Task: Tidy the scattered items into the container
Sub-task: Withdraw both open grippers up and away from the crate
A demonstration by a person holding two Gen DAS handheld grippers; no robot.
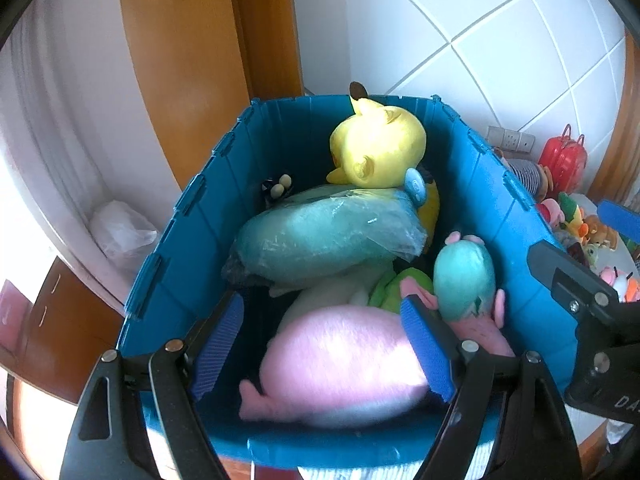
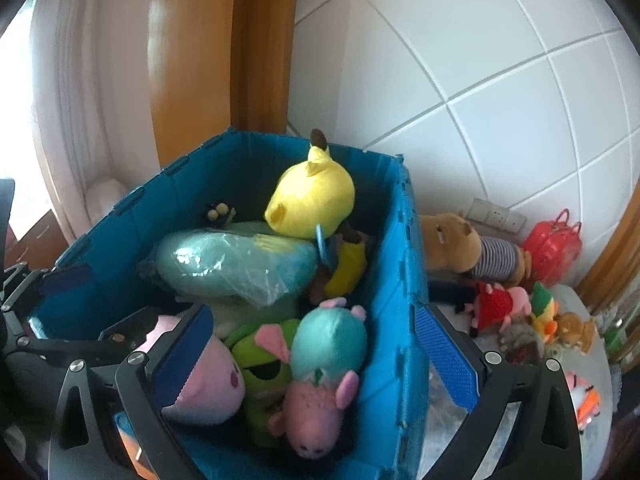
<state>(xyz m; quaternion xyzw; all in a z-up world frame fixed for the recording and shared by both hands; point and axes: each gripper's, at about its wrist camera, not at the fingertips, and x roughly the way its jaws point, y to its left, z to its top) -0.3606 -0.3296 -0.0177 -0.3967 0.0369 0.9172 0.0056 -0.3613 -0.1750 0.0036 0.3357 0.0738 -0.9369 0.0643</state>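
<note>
Blue crate (image 1: 188, 264) stands against the tiled wall, loaded with soft toys. Pink toy (image 1: 340, 364) lies lowest, long axis running across the crate, near the front wall. Bagged teal toy (image 1: 320, 232) lies above it, long axis also crosswise. Yellow toy (image 1: 380, 144) sits at the back, ear pointing up. Left gripper (image 1: 324, 352) hangs over the pink toy, jaws apart, gripping nothing. Right gripper (image 2: 316, 356) straddles the crate's side wall, jaws wide, empty. More toys (image 2: 516, 308) remain outside on the table.
</note>
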